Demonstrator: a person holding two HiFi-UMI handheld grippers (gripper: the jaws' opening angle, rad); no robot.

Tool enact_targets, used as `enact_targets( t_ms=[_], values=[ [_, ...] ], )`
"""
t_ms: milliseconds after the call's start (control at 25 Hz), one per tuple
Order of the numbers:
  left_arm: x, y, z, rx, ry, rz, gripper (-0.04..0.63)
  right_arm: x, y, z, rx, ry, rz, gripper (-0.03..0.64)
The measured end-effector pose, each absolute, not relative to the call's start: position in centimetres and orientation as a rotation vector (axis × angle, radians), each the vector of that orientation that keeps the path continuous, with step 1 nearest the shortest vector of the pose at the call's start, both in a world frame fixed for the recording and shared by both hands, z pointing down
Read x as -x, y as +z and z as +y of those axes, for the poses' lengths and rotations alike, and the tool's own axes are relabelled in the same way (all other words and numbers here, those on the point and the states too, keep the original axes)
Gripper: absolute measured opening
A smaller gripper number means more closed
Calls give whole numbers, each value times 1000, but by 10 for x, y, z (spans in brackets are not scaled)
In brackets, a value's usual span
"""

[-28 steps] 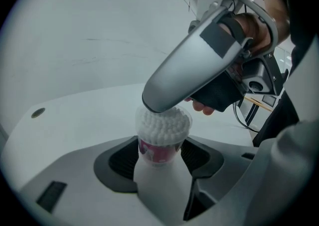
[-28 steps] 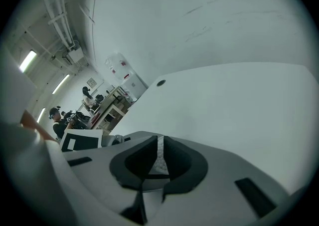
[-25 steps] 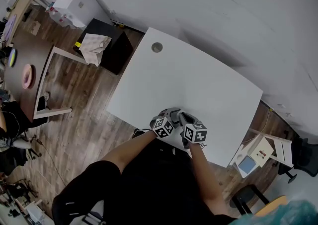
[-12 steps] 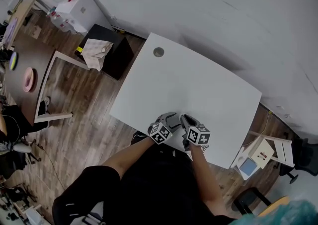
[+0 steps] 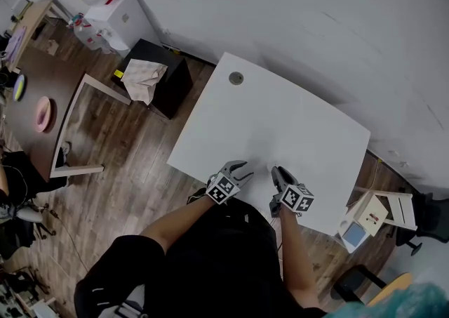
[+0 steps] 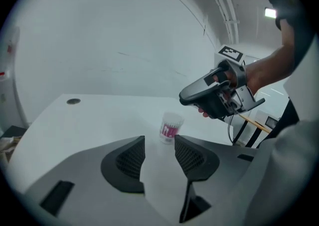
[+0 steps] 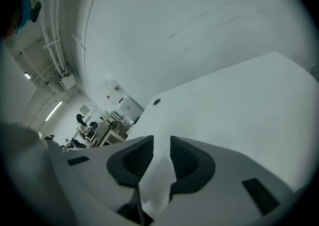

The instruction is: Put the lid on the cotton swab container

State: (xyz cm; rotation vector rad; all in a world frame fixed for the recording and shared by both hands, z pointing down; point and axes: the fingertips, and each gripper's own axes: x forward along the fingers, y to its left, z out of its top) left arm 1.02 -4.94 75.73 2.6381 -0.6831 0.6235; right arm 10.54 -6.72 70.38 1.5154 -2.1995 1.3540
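Looking along my left gripper (image 6: 159,140), I see its fingers (image 6: 129,160) spread, with only bare table (image 6: 89,120) showing in the gap. They have just been closing, yet nothing sits between them and the pads touch nothing. The swab container (image 6: 170,126) stands upright on the table a little beyond the fingertips, in line with the gap and slightly toward the right-hand finger, apart from both. It is a small clear tub with a pink label. Whether its lid is on I cannot tell from here.

My right gripper (image 7: 161,142) hangs above and to the right of the tub, beyond my left fingertips, clear of it, with a hand (image 6: 249,78) wrapped round its grip. Its own fingers (image 7: 137,157) stand a narrow gap apart and pinch nothing; white tabletop shows between them. Far past both sets of fingertips, near the table's far corner, sits a round cable hole (image 6: 74,101).
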Motion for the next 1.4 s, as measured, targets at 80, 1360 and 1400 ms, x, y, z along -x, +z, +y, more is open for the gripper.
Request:
enact_targets(
  t_ms=[80,1360,1400],
  values=[
    [0,739,-43,-2645,600,-681,176,-94,692,-61,-1561,1337,-2213,98],
    [74,515,147,-2729,109,-659,14,18,503,158,-1936,479,-2292,32],
    [69,512,161,-2734,109,-673,14,12,499,172,-1954,465,-2291,32]
  ],
)
